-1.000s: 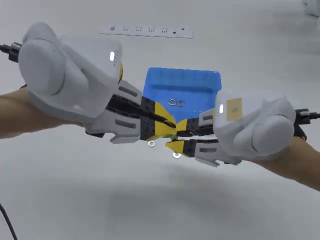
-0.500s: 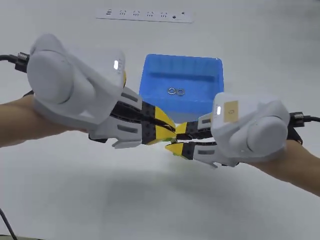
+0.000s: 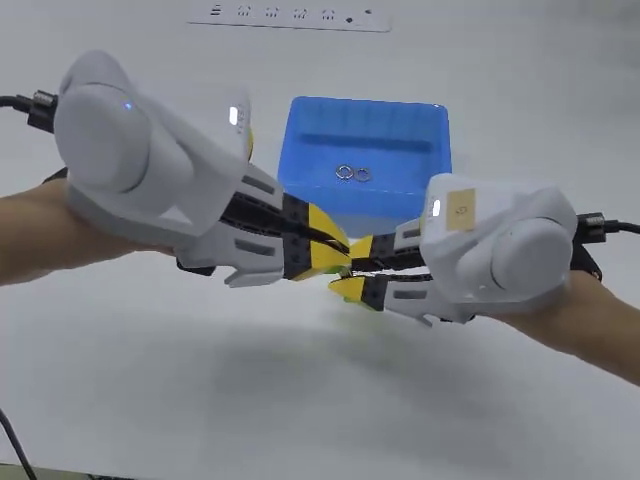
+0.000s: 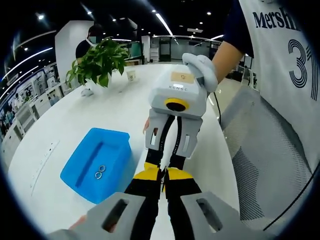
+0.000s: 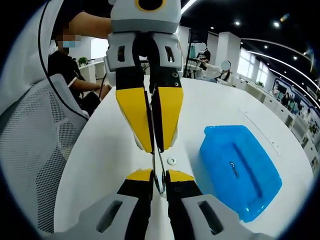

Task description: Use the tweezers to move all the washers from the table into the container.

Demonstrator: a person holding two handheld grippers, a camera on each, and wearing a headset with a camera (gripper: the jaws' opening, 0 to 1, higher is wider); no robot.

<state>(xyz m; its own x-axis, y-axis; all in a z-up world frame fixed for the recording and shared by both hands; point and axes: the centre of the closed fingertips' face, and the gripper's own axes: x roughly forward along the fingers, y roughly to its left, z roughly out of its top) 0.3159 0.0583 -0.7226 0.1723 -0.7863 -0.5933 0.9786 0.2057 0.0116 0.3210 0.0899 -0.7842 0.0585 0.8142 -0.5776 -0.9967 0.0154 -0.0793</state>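
A blue container (image 3: 400, 125) stands on the white table with two washers (image 3: 352, 174) inside; it is also in the left gripper view (image 4: 97, 162) and the right gripper view (image 5: 240, 167). My left gripper (image 3: 335, 258) and right gripper (image 3: 350, 282) meet tip to tip just in front of it. Thin metal tweezers (image 5: 156, 165) run between the jaws of both. The left gripper (image 4: 163, 176) is shut on them, and the right gripper (image 5: 160, 177) pinches their end. One washer (image 5: 171, 161) lies on the table beside the tweezers.
A white power strip (image 3: 290, 15) lies at the far table edge. A potted plant (image 4: 97, 62) stands further along the table. A mesh chair (image 5: 30, 150) is beside the table, with people seated behind it.
The head camera has tilted, so the container sits higher in view. The grippers stay tip to tip and now cover the two loose washers seen on the table earlier.
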